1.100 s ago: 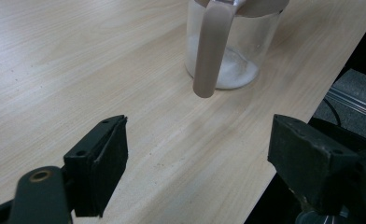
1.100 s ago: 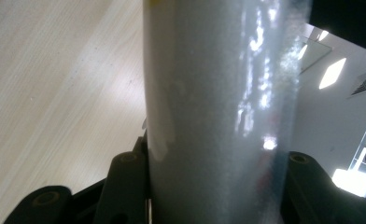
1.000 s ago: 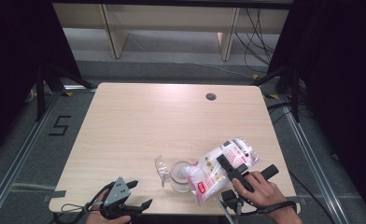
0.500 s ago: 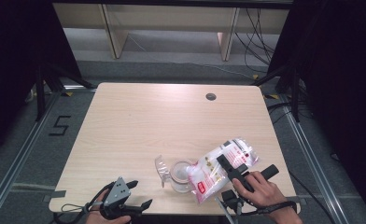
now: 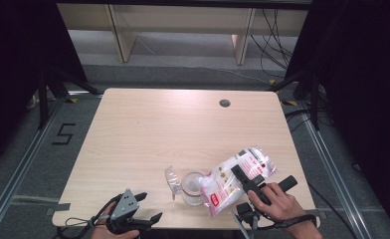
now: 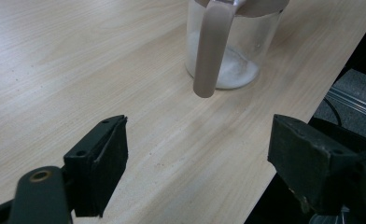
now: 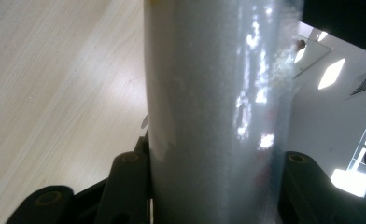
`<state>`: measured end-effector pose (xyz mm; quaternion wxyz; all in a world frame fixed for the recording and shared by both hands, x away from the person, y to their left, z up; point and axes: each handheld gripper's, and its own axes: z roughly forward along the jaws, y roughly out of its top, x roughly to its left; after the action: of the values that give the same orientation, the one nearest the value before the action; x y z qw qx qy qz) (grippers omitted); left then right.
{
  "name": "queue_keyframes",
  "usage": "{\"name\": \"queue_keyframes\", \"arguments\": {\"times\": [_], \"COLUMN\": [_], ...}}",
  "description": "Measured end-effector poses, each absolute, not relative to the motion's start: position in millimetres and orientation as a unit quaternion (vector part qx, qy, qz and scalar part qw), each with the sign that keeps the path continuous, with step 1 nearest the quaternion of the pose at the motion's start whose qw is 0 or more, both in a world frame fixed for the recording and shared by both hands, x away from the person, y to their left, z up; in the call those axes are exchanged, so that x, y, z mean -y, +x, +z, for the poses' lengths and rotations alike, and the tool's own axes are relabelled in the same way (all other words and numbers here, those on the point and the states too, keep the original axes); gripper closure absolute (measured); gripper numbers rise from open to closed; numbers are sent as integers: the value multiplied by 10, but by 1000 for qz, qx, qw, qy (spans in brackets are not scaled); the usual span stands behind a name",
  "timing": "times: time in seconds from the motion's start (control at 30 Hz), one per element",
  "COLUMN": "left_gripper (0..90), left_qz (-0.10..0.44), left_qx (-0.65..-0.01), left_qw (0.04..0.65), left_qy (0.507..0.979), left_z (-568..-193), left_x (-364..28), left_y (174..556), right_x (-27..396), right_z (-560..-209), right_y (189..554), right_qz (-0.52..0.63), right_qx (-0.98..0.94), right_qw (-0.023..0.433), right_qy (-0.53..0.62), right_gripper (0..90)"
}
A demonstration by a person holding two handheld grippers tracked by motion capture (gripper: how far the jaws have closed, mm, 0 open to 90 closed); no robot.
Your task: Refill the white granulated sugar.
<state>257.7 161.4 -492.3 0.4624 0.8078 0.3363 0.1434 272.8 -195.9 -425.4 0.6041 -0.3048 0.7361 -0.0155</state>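
A clear bag of white grains (image 5: 238, 175) with red print is tilted, its lower end over a glass jar (image 5: 192, 187) near the table's front edge. My right gripper (image 5: 246, 182) is shut on the bag; in the right gripper view the bag (image 7: 214, 107) is pressed between both jaws. The jar (image 6: 232, 51) has white powder at its bottom and a clear handle (image 6: 211, 46) facing my left gripper. My left gripper (image 5: 150, 206) sits at the front edge, left of the jar, open with nothing between its fingers (image 6: 102, 163).
The light wooden table (image 5: 158, 129) has a round cable hole (image 5: 225, 103) at the back right. Wooden shelving (image 5: 183, 30) stands behind the table, and black stands and cables flank it. A floor marking (image 5: 63, 133) lies to the left.
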Motion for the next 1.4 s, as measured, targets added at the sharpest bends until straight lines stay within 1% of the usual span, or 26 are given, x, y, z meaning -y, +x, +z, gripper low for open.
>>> {"name": "queue_keyframes", "arguments": {"times": [0.17, 0.2, 0.57, 0.7, 0.73, 0.8, 0.87, 0.93, 1.1, 1.13, 1.2, 1.3, 1.33, 1.4], "left_gripper": [196, 196, 196, 196, 196, 196, 196, 196, 196, 196, 196, 196, 196, 196], "left_qz": [147, 144, 143, 151, 151, 147, 151, 146, 153, 146, 153, 151, 154, 148], "left_qx": [-331, -336, -337, -331, -331, -333, -329, -335, -329, -335, -329, -336, -329, -335], "left_qw": [455, 463, 465, 451, 452, 458, 451, 463, 451, 463, 447, 452, 448, 459], "left_qy": [813, 807, 806, 815, 815, 811, 816, 808, 815, 807, 818, 812, 817, 809], "left_z": [-4922, -4923, -4933, -4924, -4925, -4928, -4924, -4931, -4929, -4937, -4925, -4921, -4926, -4931], "left_x": [-1628, -1612, -1609, -1633, -1632, -1623, -1633, -1613, -1637, -1619, -1646, -1633, -1646, -1627], "left_y": [2587, 2577, 2582, 2592, 2592, 2587, 2592, 2583, 2591, 2581, 2588, 2574, 2587, 2572], "right_x": [1963, 1960, 1970, 1965, 1953, 1967, 1952, 1950, 1949, 1947, 1944, 1943, 1943, 1929], "right_z": [-4262, -4257, -4277, -4277, -4266, -4277, -4265, -4265, -4273, -4276, -4278, -4281, -4281, -4267], "right_y": [2723, 2723, 2721, 2719, 2732, 2720, 2730, 2727, 2720, 2721, 2725, 2723, 2723, 2733], "right_qz": [-13, -15, -10, -12, -13, -12, -14, -16, -17, -16, -16, -15, -15, -18], "right_qx": [-737, -739, -740, -739, -734, -739, -735, -733, -738, -738, -737, -738, -738, -734], "right_qw": [605, 602, 604, 604, 603, 604, 603, 603, 603, 603, 603, 603, 603, 601], "right_qy": [-300, -303, -296, -298, -311, -297, -311, -313, -303, -302, -303, -303, -303, -317], "right_gripper": [612, 612, 618, 620, 620, 621, 621, 623, 625, 625, 626, 626, 627, 627]}}
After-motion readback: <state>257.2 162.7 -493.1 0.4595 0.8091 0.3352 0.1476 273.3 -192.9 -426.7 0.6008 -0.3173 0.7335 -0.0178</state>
